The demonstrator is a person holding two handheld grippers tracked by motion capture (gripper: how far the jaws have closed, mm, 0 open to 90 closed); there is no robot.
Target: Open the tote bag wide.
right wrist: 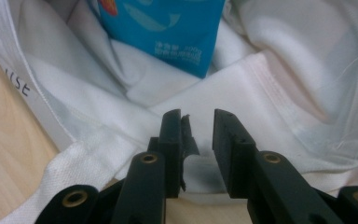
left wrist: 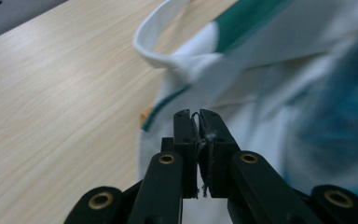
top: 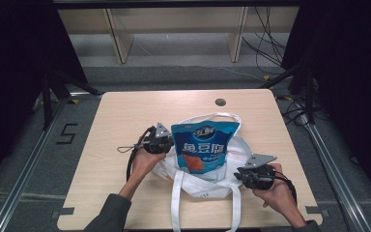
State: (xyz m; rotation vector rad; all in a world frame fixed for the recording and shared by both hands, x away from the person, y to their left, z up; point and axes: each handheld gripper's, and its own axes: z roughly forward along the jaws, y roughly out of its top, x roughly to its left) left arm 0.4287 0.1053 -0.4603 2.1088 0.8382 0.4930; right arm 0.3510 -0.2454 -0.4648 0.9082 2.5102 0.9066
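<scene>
While the left claw is clenched at the left edge of the white tote bag, its jaws pressed together in the left gripper view with what looks like a thread or a thin fold of cloth between them, the blue snack pouch stands just to its right, half sunk in the bag's mouth. The pouch's long axis runs upright, leaning a little away from the person, and the left claw is the nearer of the two to it, almost touching its left side. The bag lies slumped around the pouch, its two handles trailing toward the person and one loop arching behind. Farther right, the right claw sits released: in the right gripper view its jaws stand apart with a fold of the bag's white rim between them, not yet pinched, and the pouch's lower corner lies straight ahead and above. Any move to spread the mouth likely turns on that rim fold. The pale wooden surface is otherwise bare; beyond it, dark curtains, shelving and loose cables.
</scene>
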